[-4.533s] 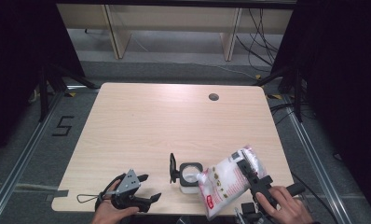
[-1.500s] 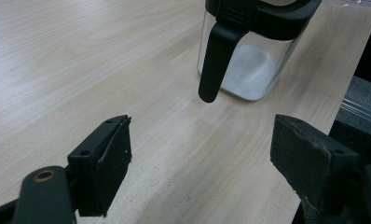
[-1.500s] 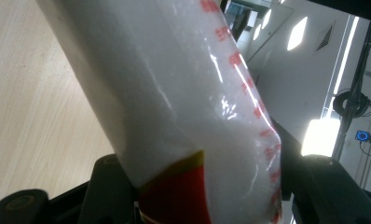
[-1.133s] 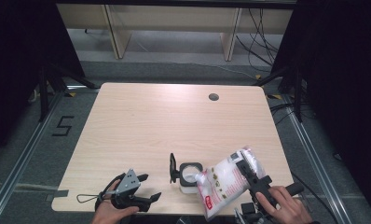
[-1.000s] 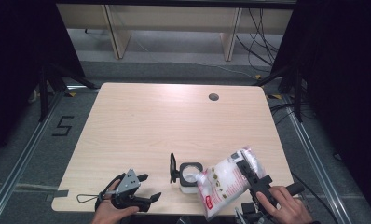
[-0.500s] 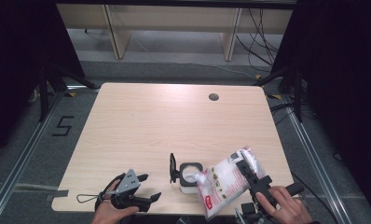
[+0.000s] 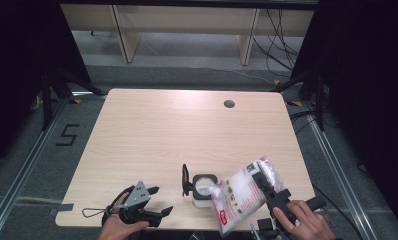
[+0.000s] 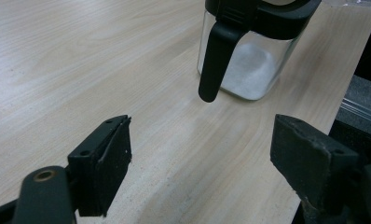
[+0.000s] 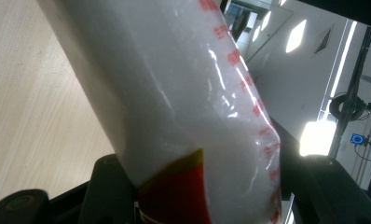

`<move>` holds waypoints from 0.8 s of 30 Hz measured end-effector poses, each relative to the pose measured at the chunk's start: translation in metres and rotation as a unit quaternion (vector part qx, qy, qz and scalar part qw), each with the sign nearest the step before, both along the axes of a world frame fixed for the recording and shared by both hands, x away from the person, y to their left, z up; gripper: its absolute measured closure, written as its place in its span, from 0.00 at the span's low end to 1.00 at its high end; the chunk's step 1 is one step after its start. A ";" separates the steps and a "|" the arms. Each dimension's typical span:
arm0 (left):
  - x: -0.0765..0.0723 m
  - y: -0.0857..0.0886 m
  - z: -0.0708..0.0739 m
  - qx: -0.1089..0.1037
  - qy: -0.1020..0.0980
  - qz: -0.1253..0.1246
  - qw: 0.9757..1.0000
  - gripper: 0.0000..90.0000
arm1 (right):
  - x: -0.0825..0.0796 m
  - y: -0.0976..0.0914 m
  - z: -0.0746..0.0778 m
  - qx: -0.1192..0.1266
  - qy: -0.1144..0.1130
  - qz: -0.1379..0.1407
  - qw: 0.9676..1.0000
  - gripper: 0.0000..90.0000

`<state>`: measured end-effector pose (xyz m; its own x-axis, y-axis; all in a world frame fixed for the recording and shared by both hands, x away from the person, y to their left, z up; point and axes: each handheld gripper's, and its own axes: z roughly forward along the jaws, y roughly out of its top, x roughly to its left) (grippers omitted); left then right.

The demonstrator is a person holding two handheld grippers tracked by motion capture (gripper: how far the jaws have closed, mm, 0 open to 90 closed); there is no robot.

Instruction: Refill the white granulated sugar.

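The right gripper (image 7: 261, 181) holds a clear plastic bag of white granules (image 7: 241, 192), with red print and a red-and-yellow patch on the film. Its jaws stand about half apart and press on the bag from both sides; in the right gripper view the bag (image 9: 183, 102) rises from between the two black jaws and leans away from the camera. In the high view the bag is tilted, its lower corner reaching out beyond the gripper's tips to the mouth of a small glass jar (image 7: 203, 190).

The jar stands upright on the worktop (image 7: 187, 130), just ahead of the bag and to the side of the right gripper. It has a square black collar with a round opening, and a black flip lid (image 7: 185, 178) stands open on the side away from the bag. A layer of white granules lies in its bottom.

The left gripper (image 7: 153, 201) rests low at the near edge of the worktop, its jaws wide apart with nothing between them. In the left gripper view the jar (image 8: 249, 56) sits ahead of the jaws and a little towards the right one, well clear of both, its lid (image 8: 218, 56) hanging down the glass wall on the side that faces the gripper.
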<state>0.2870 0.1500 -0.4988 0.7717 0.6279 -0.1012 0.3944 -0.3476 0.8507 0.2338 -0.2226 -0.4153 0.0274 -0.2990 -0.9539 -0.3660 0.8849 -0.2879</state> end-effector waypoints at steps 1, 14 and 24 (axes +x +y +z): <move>0.000 0.000 0.000 0.000 0.000 0.000 1.000 0.22 | 0.000 0.000 0.000 0.000 0.000 0.000 1.000 0.55; 0.000 0.001 0.000 0.004 -0.001 -0.003 1.000 0.22 | 0.000 0.000 0.000 -0.003 0.005 -0.009 1.000 0.55; 0.000 0.001 0.000 0.002 0.000 -0.002 1.000 0.22 | 0.000 0.000 0.000 -0.001 0.000 0.000 1.000 0.56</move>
<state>0.2871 0.1507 -0.4986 0.7741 0.6253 -0.0989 0.3928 -0.3519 0.8496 0.2341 -0.2228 -0.4157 0.0268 -0.3004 -0.9534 -0.3654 0.8848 -0.2890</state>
